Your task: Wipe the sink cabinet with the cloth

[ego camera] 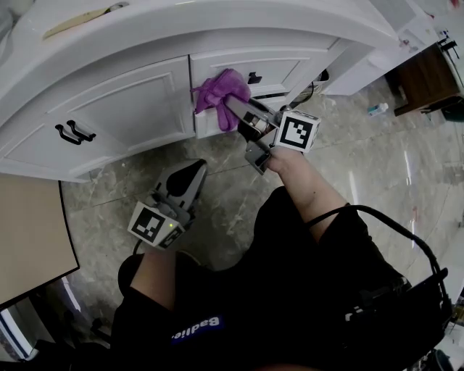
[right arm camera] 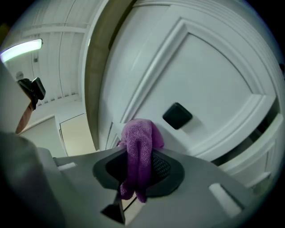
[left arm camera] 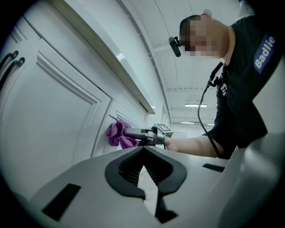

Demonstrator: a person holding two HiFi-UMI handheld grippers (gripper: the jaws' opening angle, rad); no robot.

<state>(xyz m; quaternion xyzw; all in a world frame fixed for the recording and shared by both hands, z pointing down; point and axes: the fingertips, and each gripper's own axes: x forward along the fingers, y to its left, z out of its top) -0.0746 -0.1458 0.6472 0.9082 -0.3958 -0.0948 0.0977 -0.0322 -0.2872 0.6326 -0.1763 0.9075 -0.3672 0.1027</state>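
Observation:
A purple cloth (ego camera: pixel 220 89) is bunched against the white sink cabinet (ego camera: pixel 130 109), at the left edge of a drawer front with a black handle (ego camera: pixel 254 77). My right gripper (ego camera: pixel 233 106) is shut on the cloth (right arm camera: pixel 138 156) and presses it to the white panel beside the black knob (right arm camera: pixel 177 116). My left gripper (ego camera: pixel 190 174) hangs lower over the floor, away from the cabinet, its jaws shut with nothing between them. From the left gripper view the cloth (left arm camera: pixel 117 134) shows ahead on the cabinet front, held by the right gripper (left arm camera: pixel 129 133).
A cabinet door with two black handles (ego camera: pixel 72 132) is at left. A white countertop (ego camera: pixel 217 18) overhangs the cabinet. The floor (ego camera: pixel 348 159) is grey marble; a small bottle (ego camera: pixel 377 109) lies at right. A beige board (ego camera: pixel 32 239) stands at left.

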